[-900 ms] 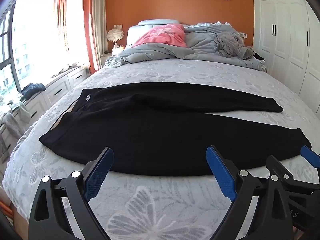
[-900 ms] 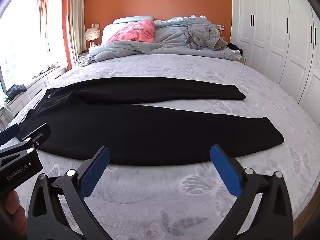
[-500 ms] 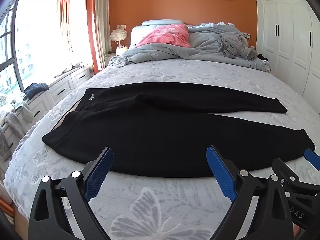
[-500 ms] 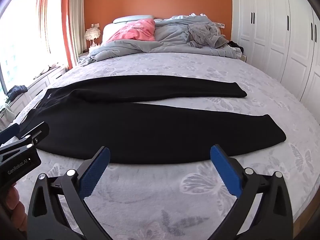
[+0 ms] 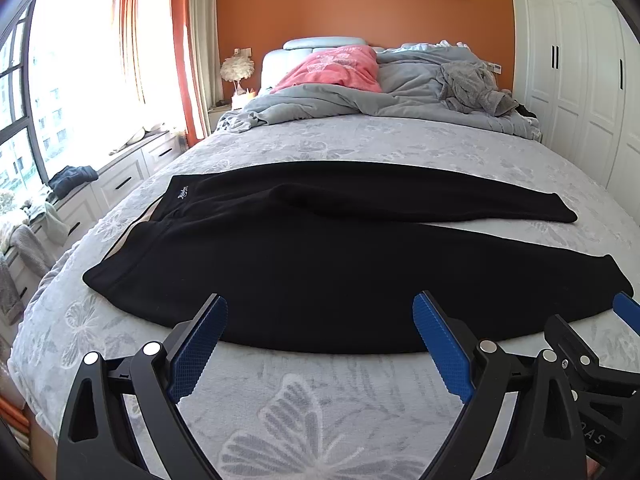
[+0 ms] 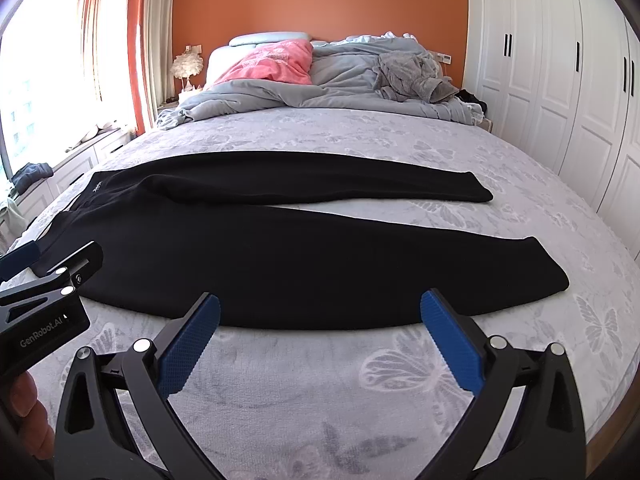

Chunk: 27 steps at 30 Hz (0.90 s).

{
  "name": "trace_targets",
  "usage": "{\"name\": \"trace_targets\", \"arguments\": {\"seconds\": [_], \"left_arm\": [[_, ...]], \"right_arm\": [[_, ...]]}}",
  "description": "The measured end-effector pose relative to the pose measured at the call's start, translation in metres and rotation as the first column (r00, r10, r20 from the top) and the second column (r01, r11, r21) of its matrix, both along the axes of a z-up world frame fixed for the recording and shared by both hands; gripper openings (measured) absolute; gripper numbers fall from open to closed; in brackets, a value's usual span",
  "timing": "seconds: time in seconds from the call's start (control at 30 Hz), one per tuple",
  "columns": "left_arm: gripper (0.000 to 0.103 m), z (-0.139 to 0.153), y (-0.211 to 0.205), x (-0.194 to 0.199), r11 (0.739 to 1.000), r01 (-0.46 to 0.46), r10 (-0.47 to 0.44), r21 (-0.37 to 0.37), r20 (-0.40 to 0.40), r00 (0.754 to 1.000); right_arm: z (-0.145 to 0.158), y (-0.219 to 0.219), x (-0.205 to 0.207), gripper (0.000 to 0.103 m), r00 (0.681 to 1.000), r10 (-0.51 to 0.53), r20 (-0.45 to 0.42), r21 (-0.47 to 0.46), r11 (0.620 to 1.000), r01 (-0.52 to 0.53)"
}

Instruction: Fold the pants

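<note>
Black pants [image 5: 320, 264] are laid flat on the bed [image 5: 360, 140], at 12 o'clock from the left gripper [image 5: 320, 340] and right gripper [image 6: 320, 336], both spread wide, nothing grasped.

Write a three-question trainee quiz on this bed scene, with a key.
1. True or false: the left gripper is shut on the black pants.
2. Multiple choice: the waistband of the pants lies toward (A) the window side, (B) the wardrobe side, (C) the headboard.
3. Fill in: the pink pillow rests at the head of the bed, next to the crumpled grey ____.

Key
1. False: both it and the right gripper hang open above the butterfly-print bedspread, short of the pants.
2. A
3. duvet
</note>
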<state>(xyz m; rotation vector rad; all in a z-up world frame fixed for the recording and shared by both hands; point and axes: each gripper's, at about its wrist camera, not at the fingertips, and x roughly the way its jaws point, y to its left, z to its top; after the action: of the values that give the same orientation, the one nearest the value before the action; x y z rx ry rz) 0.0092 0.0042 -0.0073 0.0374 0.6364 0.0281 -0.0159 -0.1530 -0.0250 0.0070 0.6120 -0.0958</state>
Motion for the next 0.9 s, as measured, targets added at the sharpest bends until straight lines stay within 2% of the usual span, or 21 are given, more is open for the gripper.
{"name": "trace_targets", "arguments": {"seconds": [0.9], "left_arm": [[0.091, -0.001, -0.0005, 0.0001, 1.0, -0.006, 0.006, 0.004, -0.008, 1.0]], "right_arm": [[-0.0015, -0.0015, -0.0008, 0.098, 1.0, -0.007, -0.001, 0.005, 1.0, 0.007]]}}
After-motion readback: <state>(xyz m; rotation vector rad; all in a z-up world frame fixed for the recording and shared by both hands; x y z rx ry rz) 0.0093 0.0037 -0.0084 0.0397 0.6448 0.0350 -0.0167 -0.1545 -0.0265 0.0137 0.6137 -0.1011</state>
